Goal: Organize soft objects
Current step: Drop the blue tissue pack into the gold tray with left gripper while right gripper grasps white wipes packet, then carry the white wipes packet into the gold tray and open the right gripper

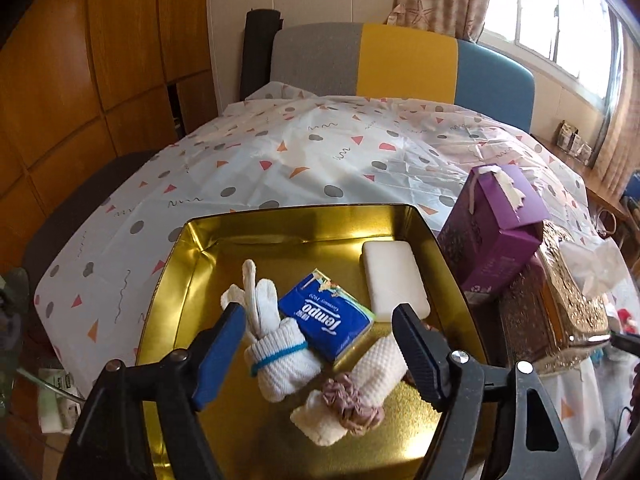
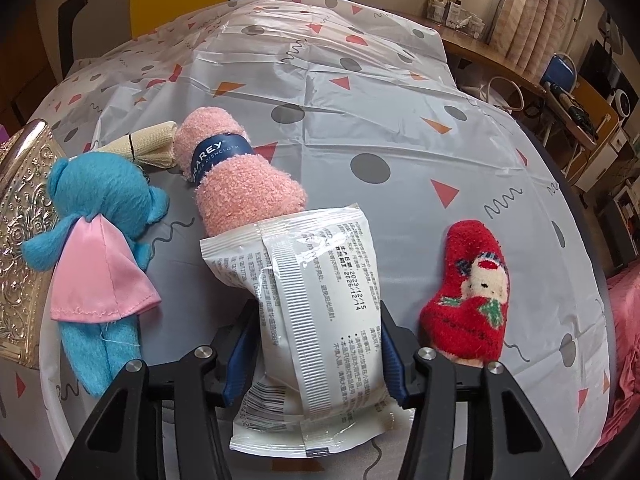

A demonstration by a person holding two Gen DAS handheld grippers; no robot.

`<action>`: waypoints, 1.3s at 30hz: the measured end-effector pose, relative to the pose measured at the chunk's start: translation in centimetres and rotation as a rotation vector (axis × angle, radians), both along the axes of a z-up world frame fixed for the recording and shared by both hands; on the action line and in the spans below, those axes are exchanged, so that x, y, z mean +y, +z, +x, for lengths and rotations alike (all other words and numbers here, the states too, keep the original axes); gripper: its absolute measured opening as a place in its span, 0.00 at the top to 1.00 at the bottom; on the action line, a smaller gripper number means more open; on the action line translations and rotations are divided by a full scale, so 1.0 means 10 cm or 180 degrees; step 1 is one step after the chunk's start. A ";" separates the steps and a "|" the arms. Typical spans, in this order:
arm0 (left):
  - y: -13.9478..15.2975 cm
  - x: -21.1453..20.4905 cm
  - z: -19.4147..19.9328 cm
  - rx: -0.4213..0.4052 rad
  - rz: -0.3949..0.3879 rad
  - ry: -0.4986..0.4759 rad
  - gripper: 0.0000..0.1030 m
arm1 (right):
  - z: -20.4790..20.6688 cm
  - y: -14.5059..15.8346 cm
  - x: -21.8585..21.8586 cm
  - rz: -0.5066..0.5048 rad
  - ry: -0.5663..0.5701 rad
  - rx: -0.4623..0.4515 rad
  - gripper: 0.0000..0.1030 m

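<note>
While the left gripper (image 1: 320, 332) hangs released over the gold tin (image 1: 168, 280), the right gripper (image 2: 314, 344) clasps the white packet (image 2: 304, 304) mid-body on the near table (image 2: 400, 92); it looks light, squashy and slippery.

- Daylight from the window (image 1: 560, 12) at far right, blown out white.
- Glare on the gold tin (image 1: 192, 256) and tablecloth (image 2: 360, 80).
- Fisheye bending, dark corners; sharp focus.

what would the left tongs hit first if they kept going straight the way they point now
Probably the rolled white sock with the blue band, just ahead between the open left tongs, then the blue Tempo tissue pack in the gold tin. Depth is unclear.
</note>
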State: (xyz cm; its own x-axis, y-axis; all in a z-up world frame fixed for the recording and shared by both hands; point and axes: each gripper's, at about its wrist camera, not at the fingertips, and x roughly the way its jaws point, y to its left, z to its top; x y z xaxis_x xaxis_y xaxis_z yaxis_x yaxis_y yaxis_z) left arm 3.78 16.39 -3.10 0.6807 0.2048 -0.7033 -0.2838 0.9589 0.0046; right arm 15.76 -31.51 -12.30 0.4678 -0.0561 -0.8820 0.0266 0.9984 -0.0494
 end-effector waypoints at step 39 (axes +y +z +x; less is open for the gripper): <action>0.06 -0.03 -0.58 -0.0165 0.0256 0.0031 0.20 | 0.33 1.25 0.49 0.0606 0.0048 -0.0670 0.55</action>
